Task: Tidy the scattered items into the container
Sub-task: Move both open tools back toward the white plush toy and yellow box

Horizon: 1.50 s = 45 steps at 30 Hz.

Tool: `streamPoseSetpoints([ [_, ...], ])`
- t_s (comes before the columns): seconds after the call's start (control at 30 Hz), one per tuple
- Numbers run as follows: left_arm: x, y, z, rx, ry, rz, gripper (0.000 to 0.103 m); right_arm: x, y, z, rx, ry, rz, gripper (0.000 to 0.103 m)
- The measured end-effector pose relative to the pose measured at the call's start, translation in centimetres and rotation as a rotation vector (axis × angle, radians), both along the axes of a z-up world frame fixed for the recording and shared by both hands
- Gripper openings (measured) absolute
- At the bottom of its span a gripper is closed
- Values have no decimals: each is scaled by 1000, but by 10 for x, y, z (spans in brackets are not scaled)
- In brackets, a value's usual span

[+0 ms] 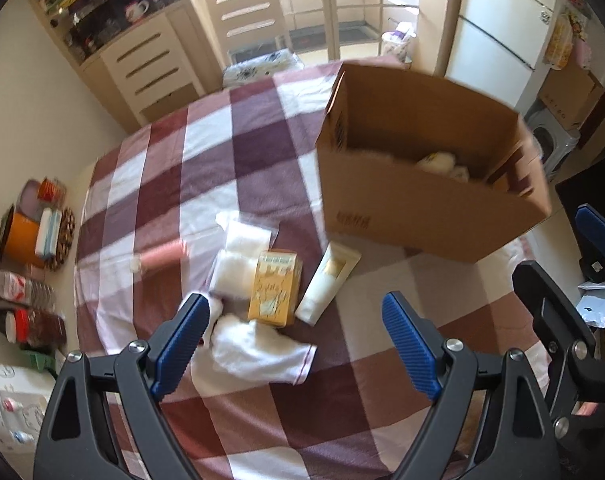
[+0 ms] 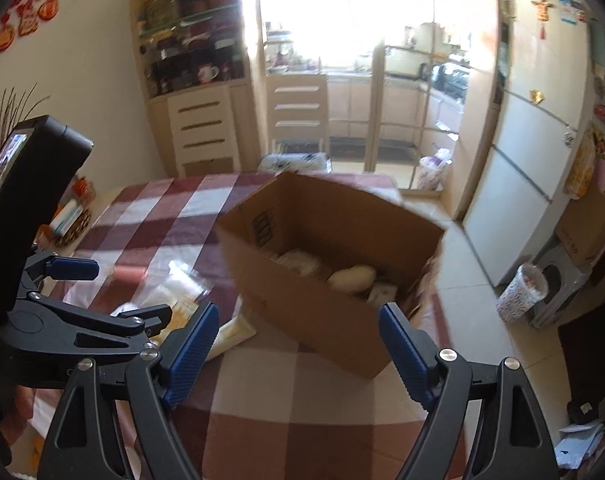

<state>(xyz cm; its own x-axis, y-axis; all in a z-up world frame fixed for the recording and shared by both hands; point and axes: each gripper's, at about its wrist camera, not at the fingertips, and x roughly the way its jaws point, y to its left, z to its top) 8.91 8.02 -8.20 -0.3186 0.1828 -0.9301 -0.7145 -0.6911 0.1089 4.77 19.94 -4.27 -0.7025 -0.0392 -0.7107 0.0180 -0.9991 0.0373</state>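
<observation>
A table under a maroon-and-white checked cloth [image 1: 238, 148] fills the foreground. Behind it stands a cream drawer cabinet [image 1: 150, 68] against a pale wall [image 1: 34, 92], with glass shelves [image 2: 182, 28] of jars and a mug above. A white slatted chair [image 1: 248, 12] with a patterned cushion faces the table's far edge. Beyond, glass doors [image 2: 402, 92] open onto a kitchen, where strong daylight washes out the window [image 2: 318, 4]. A white fridge [image 2: 530, 136] stands at the right on pale floor tiles [image 2: 474, 312], with a patterned bin [image 2: 520, 292] near it. Orange paper decorations [image 2: 26, 20] hang on the left wall.
</observation>
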Motion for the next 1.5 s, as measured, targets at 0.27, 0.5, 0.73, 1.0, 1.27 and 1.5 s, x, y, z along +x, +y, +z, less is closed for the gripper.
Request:
streamPoseSetpoints([
  [0.27, -6, -61, -52, -29, -49, 85, 89, 6, -39, -39, 56, -20, 128, 84],
  [0.5, -28, -141, -99, -76, -112, 257, 89, 7, -65, -84, 28, -110, 203, 84],
  [0.73, -46, -193, -127, -67, -153, 374, 89, 6, -96, -118, 34, -183, 297, 84],
  [1.0, -67, -175, -132, -45, -64, 205, 89, 3, -148, -139, 74, -196, 481, 84],
  [1.27, -97, -119, -145, -39, -19, -136, 89, 3, -166, -150, 88, -226, 500, 84],
  [1.5, -128, -99, -168, -23, -108, -228, 78, -4, -169, -155, 77, -231, 460, 84],
])
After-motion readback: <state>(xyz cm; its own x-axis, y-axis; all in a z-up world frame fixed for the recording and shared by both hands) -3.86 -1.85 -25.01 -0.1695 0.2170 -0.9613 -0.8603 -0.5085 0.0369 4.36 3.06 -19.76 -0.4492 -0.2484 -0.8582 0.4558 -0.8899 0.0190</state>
